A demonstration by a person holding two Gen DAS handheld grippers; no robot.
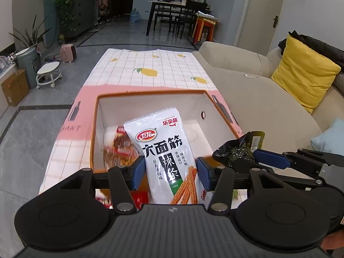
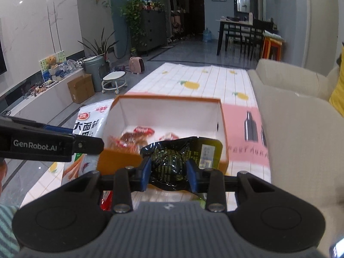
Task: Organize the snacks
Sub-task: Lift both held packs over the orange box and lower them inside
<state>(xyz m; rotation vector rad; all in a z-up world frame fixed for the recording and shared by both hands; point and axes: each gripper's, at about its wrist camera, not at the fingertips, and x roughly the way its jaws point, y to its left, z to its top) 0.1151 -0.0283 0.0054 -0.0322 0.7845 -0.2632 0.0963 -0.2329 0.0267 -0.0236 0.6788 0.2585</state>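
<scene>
Above the near edge of the tablecloth-covered table point(image 1: 150, 64), my left gripper point(image 1: 171, 173) is closed on a white spicy-strip snack bag point(image 1: 163, 150); both blue pads press its sides and the bag stands upright over the box. My right gripper point(image 2: 168, 173) is closed on a black foil snack packet point(image 2: 172, 159), pinched between its pads just before the near wall of the box. An orange box point(image 2: 116, 161) with a white interior sits on the pink band of the cloth, near the sofa-side edge. Red-wrapped snacks point(image 2: 137, 137) lie on its floor by the near-left corner. A beige sofa point(image 1: 247, 81) runs along the table's right edge.
</scene>
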